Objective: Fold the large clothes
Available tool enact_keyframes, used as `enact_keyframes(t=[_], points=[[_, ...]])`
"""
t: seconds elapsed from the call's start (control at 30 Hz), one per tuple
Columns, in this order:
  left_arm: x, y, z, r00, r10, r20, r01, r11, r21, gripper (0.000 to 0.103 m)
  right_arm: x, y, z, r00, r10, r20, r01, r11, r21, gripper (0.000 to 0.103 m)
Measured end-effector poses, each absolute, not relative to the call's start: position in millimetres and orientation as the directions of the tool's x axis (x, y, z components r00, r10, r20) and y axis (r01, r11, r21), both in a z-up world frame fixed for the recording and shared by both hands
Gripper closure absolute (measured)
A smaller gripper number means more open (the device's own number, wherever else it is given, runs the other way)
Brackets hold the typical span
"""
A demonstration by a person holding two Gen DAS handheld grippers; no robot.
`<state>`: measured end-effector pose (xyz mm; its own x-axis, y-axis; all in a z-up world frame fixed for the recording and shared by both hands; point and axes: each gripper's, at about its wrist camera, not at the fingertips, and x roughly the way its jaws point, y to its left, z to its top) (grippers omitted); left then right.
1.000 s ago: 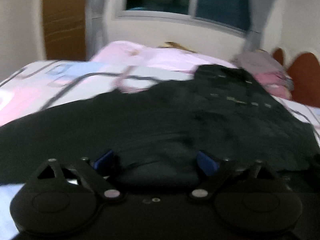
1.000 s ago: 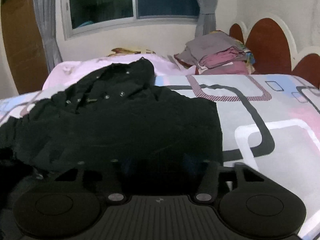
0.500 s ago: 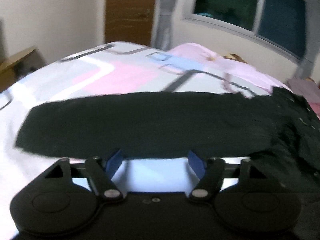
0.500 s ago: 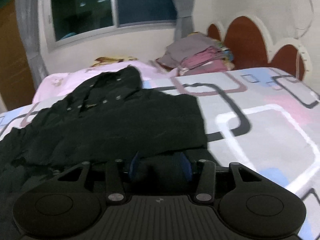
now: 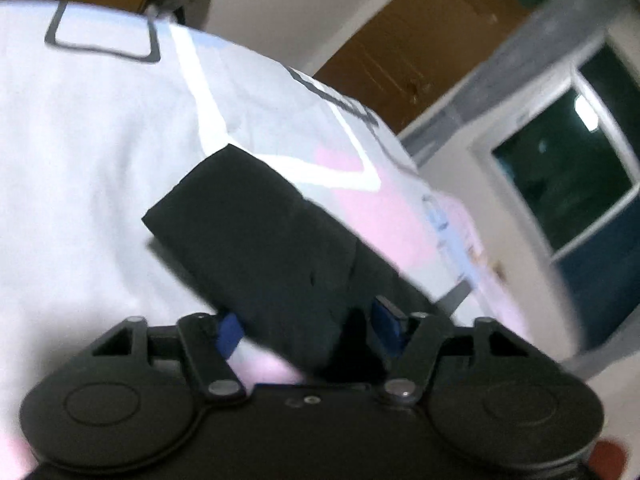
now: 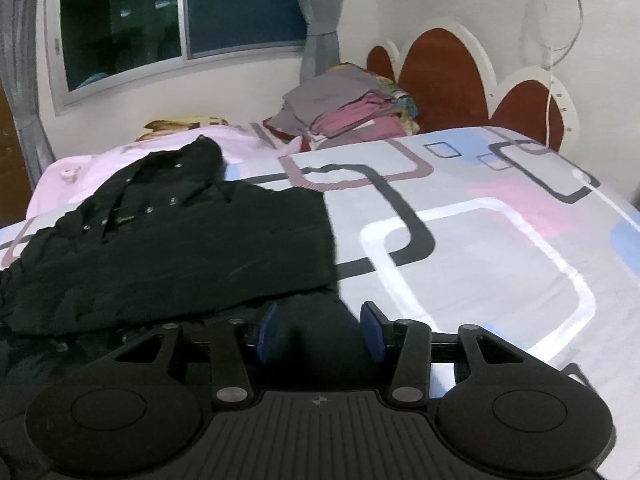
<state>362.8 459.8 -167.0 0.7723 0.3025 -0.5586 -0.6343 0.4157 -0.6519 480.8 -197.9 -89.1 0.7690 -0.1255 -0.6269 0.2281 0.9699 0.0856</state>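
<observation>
Two grippers are on one black garment (image 6: pixel 172 248), which lies spread across the left half of the patterned bedspread (image 6: pixel 500 248), its snap-studded collar end toward the window (image 6: pixel 180 20). My right gripper (image 6: pixel 320 330) sits at the garment's near right corner with its blue pads (image 6: pixel 370 332) partway apart and a fold of black cloth bunched between them; they look pressed on it. My left gripper (image 5: pixel 308 328) is tilted and blurred, over a black sleeve (image 5: pixel 260 248) that stretches away across the sheet. Its jaws have just been closing, with the sleeve's near end between the blue pads; whether they already pinch it I cannot tell. Folded clothes (image 6: pixel 344 108) are stacked by the red headboard (image 6: pixel 440 76).
</observation>
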Motion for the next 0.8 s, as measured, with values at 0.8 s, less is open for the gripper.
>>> enact_keyframes(t=[0.8], points=[[552,178,-52,0.928,-0.123,-0.352,-0.039,0.907,-0.42,0.097,498,-228,-70,0.798,-0.096,-0.595,0.235,0.959,0.161,0.057]])
